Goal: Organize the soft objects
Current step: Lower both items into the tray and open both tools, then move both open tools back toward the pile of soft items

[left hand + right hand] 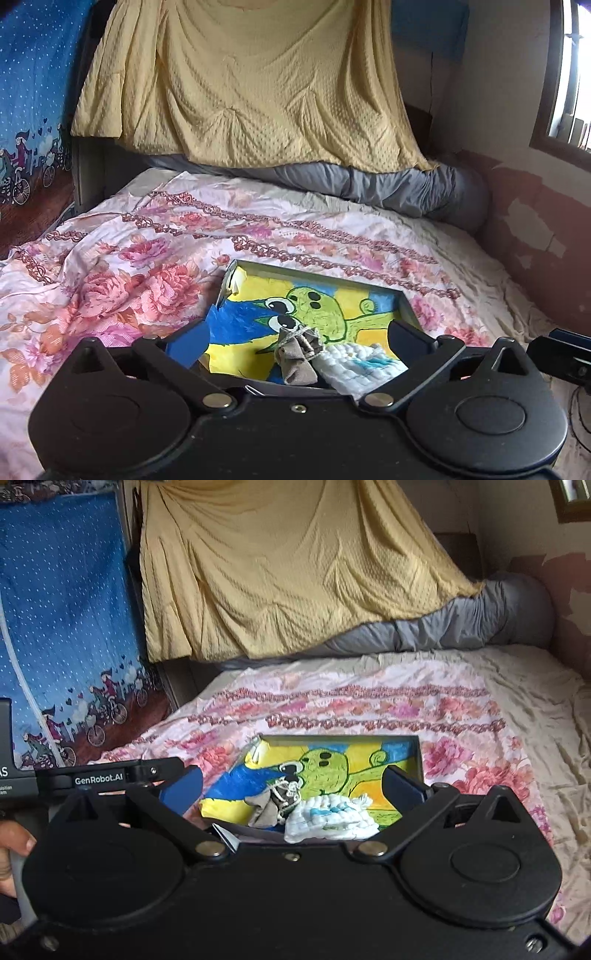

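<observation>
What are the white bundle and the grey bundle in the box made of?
White bundle: probably soft knitted or waffle-weave cotton, bumpy ridges with blue patches. Grey bundle: looks like thin matte woven cloth, creased, tied with light string. Box: likely cardboard, thin flat grey walls.

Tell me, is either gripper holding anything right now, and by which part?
Nothing is held. Left gripper and right gripper are both wide open; the grey-brown tied cloth bundle and white quilted cloth lie in the shallow painted tray.
</observation>
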A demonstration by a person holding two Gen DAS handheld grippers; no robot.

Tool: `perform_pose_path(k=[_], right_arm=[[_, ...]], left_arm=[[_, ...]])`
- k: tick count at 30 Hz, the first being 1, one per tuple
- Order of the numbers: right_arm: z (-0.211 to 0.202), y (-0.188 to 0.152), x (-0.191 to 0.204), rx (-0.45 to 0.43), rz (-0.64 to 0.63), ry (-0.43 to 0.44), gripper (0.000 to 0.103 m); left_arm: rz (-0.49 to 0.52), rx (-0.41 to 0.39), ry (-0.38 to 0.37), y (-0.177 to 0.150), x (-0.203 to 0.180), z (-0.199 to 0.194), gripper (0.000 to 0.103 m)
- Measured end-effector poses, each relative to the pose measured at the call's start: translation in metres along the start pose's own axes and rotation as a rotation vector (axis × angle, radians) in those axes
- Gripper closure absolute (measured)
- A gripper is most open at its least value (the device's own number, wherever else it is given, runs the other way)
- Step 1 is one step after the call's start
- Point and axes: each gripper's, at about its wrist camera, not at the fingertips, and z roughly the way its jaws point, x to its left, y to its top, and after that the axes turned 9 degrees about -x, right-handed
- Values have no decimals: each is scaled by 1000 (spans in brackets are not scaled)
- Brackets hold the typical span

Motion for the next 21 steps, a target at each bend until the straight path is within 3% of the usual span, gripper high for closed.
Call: perform_pose_path(k=[9, 21], right_arm=[[-66, -2, 13, -134, -6, -31, 0], [-136, -48, 28, -235, 4, -142, 0]], left_arm=[[3, -87, -32, -9, -1, -65, 1], [4, -192, -41, -59, 18, -149, 1]])
